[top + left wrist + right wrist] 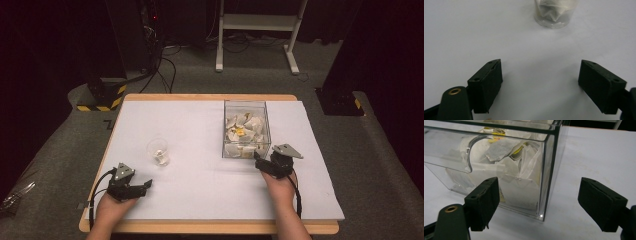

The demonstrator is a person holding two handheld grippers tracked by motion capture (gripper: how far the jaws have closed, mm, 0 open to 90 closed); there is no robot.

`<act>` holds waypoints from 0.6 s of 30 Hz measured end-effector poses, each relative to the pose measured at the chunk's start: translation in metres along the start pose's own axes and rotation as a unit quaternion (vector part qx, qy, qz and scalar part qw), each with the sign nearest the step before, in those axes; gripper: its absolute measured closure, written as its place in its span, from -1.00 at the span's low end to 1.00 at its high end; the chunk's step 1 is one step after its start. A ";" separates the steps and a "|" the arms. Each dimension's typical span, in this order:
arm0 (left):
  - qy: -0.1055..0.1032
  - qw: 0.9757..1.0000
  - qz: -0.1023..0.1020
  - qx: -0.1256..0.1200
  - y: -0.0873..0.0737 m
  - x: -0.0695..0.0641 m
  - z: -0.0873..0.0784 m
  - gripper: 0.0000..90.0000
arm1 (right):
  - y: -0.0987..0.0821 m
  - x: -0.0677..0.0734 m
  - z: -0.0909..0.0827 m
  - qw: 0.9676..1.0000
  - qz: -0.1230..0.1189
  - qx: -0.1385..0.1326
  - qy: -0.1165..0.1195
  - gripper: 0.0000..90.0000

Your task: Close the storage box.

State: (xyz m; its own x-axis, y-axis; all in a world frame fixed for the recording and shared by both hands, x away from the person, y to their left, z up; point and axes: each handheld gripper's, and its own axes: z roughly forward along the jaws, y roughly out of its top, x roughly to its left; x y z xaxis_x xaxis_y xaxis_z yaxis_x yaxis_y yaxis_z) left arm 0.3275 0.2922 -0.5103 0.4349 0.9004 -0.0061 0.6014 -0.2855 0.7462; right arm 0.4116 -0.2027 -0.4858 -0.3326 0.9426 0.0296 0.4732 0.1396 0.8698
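Many white tea bags [524, 170] are filling the clear box [550, 170] just ahead of the right gripper [539, 205], which is gaping wide, holding nothing.

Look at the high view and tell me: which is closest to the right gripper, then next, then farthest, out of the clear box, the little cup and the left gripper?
From the right gripper:
1. Clear box of tea bags, right beside it, just beyond the jaws.
2. Little cup, off to the left, mid-table.
3. Left gripper, farthest, near the table's front left.
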 end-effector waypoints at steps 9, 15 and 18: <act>0.001 1.000 -0.001 -0.001 0.000 0.000 0.000 -0.55 | 0.003 -0.002 0.010 1.000 0.009 0.003 -0.009 -0.61; 0.003 1.000 0.000 -0.001 0.000 0.000 0.000 -0.55 | 0.005 -0.006 0.012 1.000 0.017 0.002 -0.013 -0.61; 0.002 1.000 -0.002 -0.002 0.000 0.000 0.000 -0.55 | 0.006 -0.007 0.015 1.000 0.020 0.004 -0.015 -0.61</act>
State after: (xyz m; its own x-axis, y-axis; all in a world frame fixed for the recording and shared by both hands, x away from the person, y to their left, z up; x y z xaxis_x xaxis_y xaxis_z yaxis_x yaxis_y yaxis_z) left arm 0.3273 0.2920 -0.5105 0.4303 0.9027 -0.0066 0.6006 -0.2808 0.7486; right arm 0.4289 -0.2036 -0.4877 -0.2887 0.9562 0.0494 0.4927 0.1041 0.8640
